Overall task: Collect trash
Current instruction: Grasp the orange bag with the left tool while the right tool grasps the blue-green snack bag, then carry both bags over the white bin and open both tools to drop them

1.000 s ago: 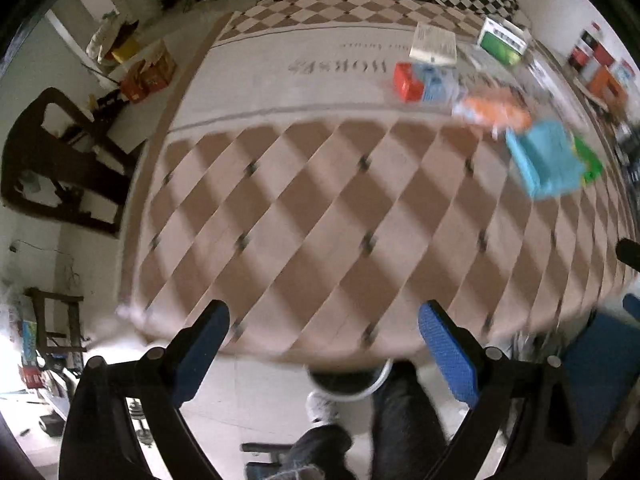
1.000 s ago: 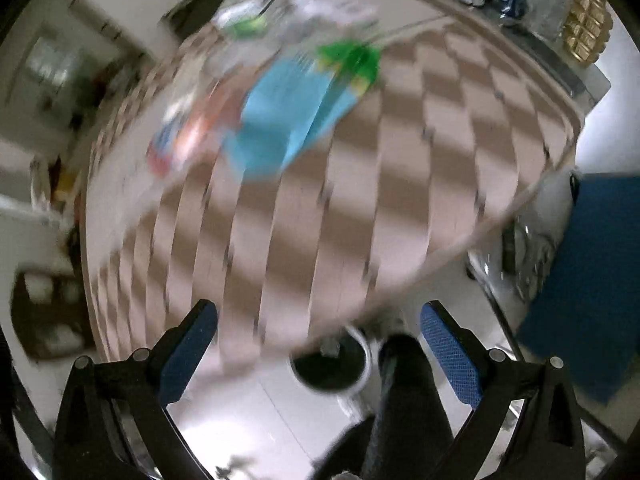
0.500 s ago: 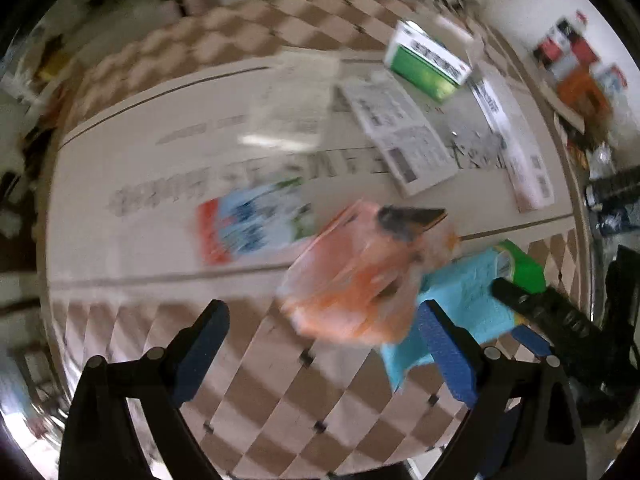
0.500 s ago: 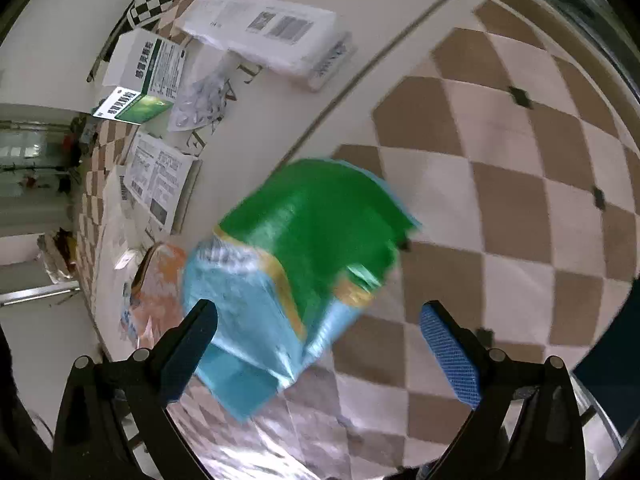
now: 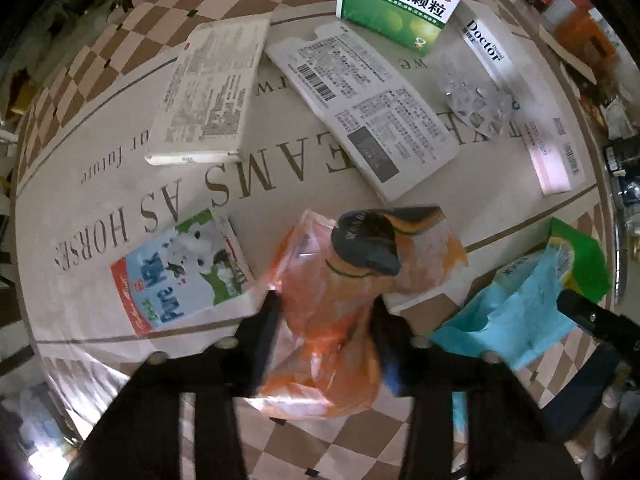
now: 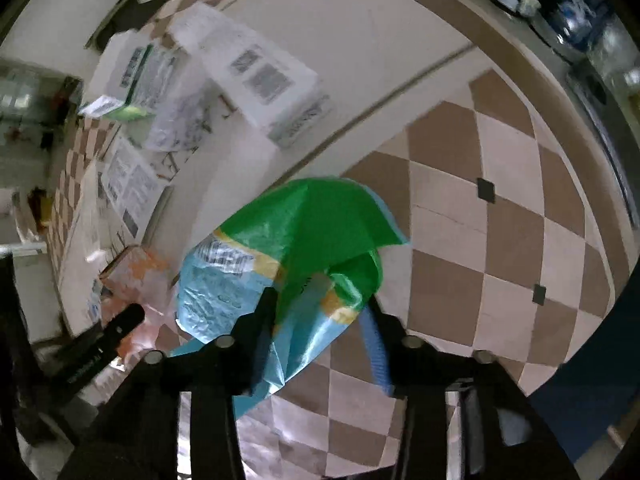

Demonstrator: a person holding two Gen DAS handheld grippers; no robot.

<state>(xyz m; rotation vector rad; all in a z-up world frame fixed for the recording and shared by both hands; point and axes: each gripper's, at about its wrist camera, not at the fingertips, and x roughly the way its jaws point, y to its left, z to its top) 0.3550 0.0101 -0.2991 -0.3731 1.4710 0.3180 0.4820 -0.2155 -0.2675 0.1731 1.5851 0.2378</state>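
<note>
An orange plastic snack bag [image 5: 340,312] lies on the checkered tablecloth, and my left gripper [image 5: 326,312] has its fingers closed in on both sides of it. A blue and green plastic wrapper [image 6: 288,256] lies just to the right; my right gripper [image 6: 320,316] has its fingers closed in around its near edge. The wrapper also shows in the left wrist view [image 5: 524,304], and the orange bag in the right wrist view [image 6: 136,276].
Other trash lies behind: a Pure Milk carton [image 5: 176,276], a flattened white box [image 5: 212,92], a printed white box [image 5: 360,112], a green medicine box [image 5: 396,4], a blister pack [image 5: 472,100] and a Doctor box [image 5: 520,100]. The table edge [image 6: 600,128] runs at the right.
Both grippers have dropped close to the table and their fingers have closed in: the left around the orange bag, the right around the blue and green wrapper.
</note>
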